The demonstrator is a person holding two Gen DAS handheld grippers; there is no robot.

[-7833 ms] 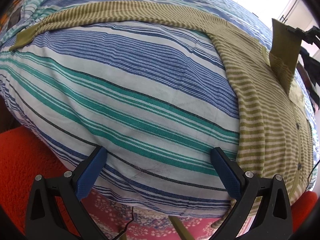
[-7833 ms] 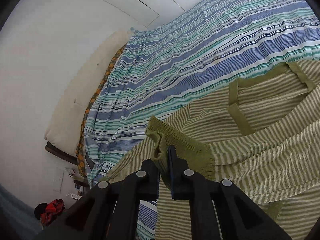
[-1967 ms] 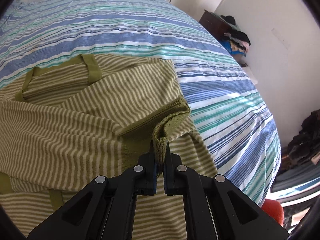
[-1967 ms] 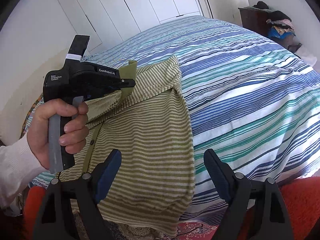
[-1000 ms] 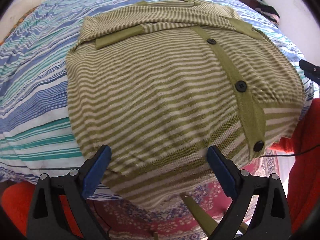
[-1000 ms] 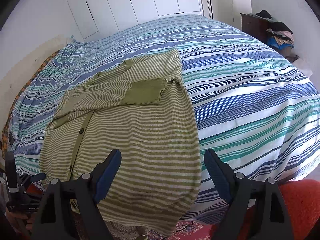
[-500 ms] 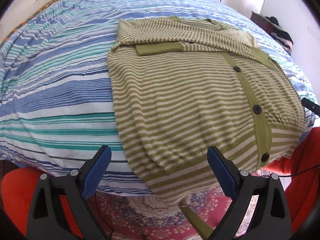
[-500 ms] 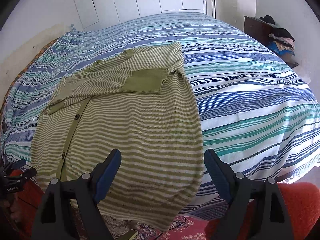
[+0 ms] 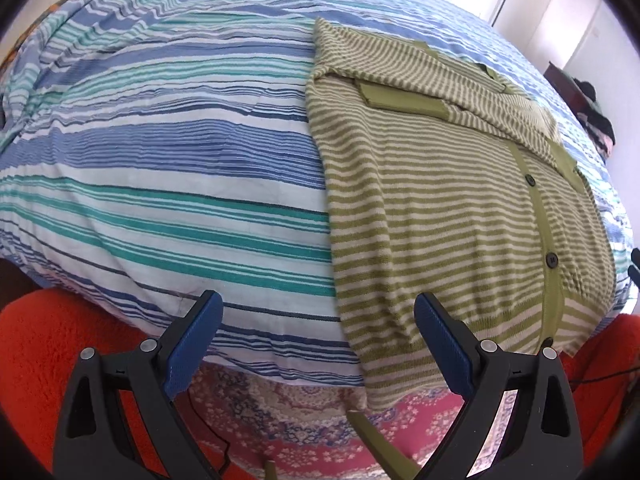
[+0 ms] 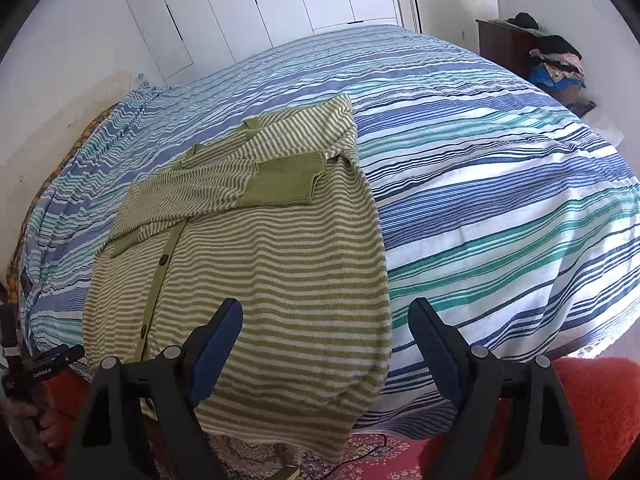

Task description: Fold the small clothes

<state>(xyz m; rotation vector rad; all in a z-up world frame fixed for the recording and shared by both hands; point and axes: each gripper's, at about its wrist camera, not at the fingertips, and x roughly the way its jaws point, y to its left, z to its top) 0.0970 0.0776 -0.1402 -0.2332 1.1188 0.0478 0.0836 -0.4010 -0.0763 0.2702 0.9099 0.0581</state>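
Note:
A green-and-cream striped cardigan (image 9: 440,208) (image 10: 260,272) lies buttoned on the bed, both sleeves folded across its chest, its hem hanging over the near edge. My left gripper (image 9: 318,304) is open above the bed edge. One of its fingers is in line with the cardigan's left hem corner, the other with bare bedcover. My right gripper (image 10: 326,308) is open too, with the cardigan's right hem corner in the gap between its jaws; nothing is gripped. In the right wrist view a hand holds the left gripper's body (image 10: 40,368) at the far left.
The blue, teal and white striped bedcover (image 9: 160,160) (image 10: 500,200) stretches far beyond the cardigan. Below the bed edge lie a patterned pink rug (image 9: 280,408) and fluffy red fabric (image 9: 48,340) (image 10: 592,400). A dark dresser piled with clothes (image 10: 540,52) and white cupboard doors (image 10: 260,8) stand behind.
The left gripper has slid left along the bed edge and rolled, so the cardigan now sits on the right of its view. The right gripper has stayed put. Both remain open.

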